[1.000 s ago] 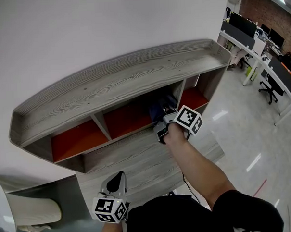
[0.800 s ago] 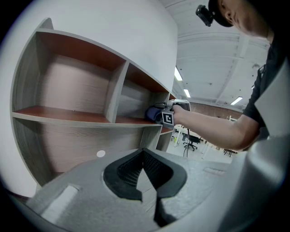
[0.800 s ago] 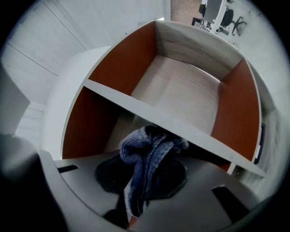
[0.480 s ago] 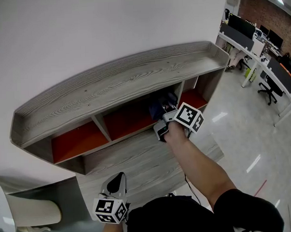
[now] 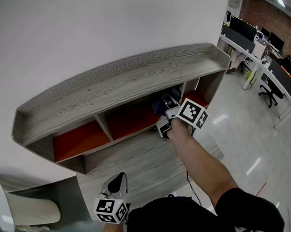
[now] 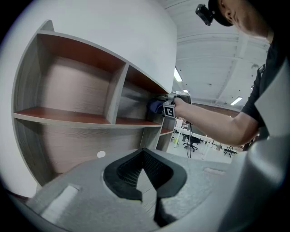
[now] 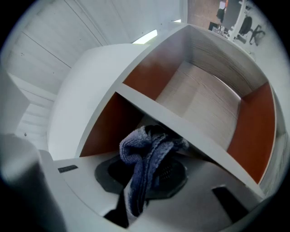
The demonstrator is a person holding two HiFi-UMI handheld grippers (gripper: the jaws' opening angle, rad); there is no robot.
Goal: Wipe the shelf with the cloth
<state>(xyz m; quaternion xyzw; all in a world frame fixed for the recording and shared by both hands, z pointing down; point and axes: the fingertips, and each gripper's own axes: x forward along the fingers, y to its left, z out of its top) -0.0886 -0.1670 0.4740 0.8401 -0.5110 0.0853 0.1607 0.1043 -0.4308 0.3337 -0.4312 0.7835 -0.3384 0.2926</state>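
Note:
A grey wood shelf (image 5: 120,83) with orange-red compartments stands against the white wall. My right gripper (image 5: 168,112) reaches into the middle compartment near its right divider, shut on a bunched dark blue cloth (image 5: 160,105). In the right gripper view the cloth (image 7: 146,154) hangs folded out of the right gripper (image 7: 152,174), just below a shelf board (image 7: 199,133). The left gripper (image 5: 117,182) hangs low near my body, away from the shelf. In its own view, the left gripper (image 6: 144,155) has its tips together and nothing between them. That view shows the cloth (image 6: 155,106) far off.
A lower grey ledge (image 5: 138,159) juts out below the compartments. Office desks and chairs (image 5: 271,76) stand on the glossy floor at the right. A white rounded object (image 5: 29,212) sits at the bottom left. A person's head shows at the left gripper view's top right.
The right gripper has shifted a little to the right and deeper along the middle compartment, the cloth with it. The left gripper has stayed put.

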